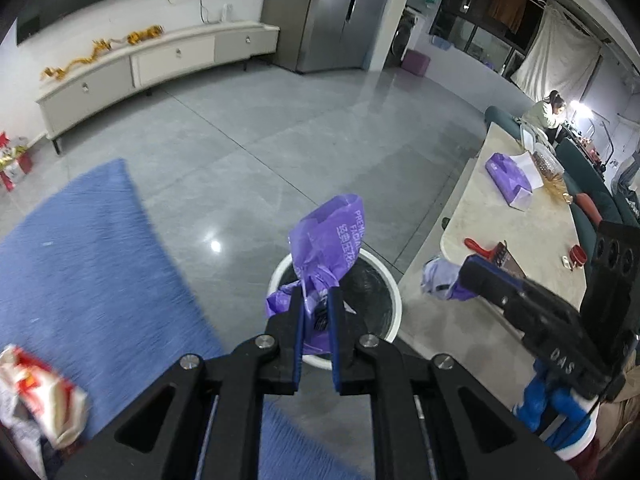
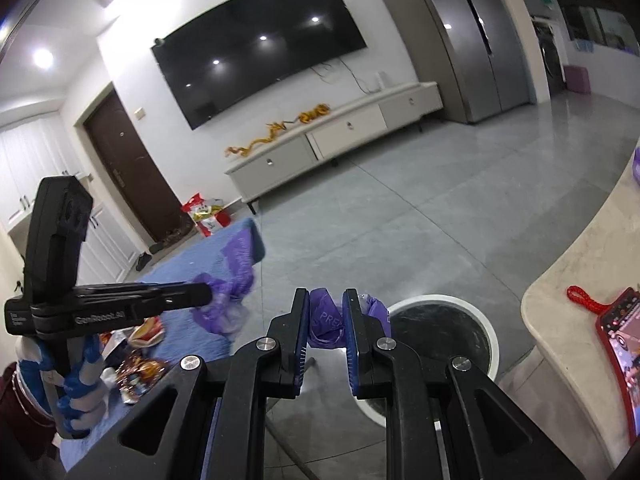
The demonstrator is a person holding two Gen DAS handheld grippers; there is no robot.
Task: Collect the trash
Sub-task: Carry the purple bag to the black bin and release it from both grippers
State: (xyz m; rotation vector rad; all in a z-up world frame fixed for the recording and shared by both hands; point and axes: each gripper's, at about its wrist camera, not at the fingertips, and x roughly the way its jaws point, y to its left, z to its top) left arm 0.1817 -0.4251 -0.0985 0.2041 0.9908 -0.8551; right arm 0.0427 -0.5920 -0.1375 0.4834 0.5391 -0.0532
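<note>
At lower centre of the left wrist view, the left gripper (image 1: 316, 304) has its fingers clamped on a crumpled purple wrapper (image 1: 326, 236), held above the white-rimmed trash bin (image 1: 394, 300) on the grey floor. In the right wrist view, the right gripper (image 2: 326, 320) pinches a second purple wrapper (image 2: 325, 322) just left of the bin (image 2: 494, 344). The tabletop (image 1: 516, 216) sits at right, a blue rug (image 1: 88, 240) at left.

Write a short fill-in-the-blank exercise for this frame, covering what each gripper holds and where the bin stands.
The left gripper is shut on a crumpled wrapper coloured ____.
The right gripper holds its own purple wrapper beside the round ____.
The bin has a rim coloured ____.
The rug left of the bin is ____.

Missing words: purple; bin; white; blue
</note>
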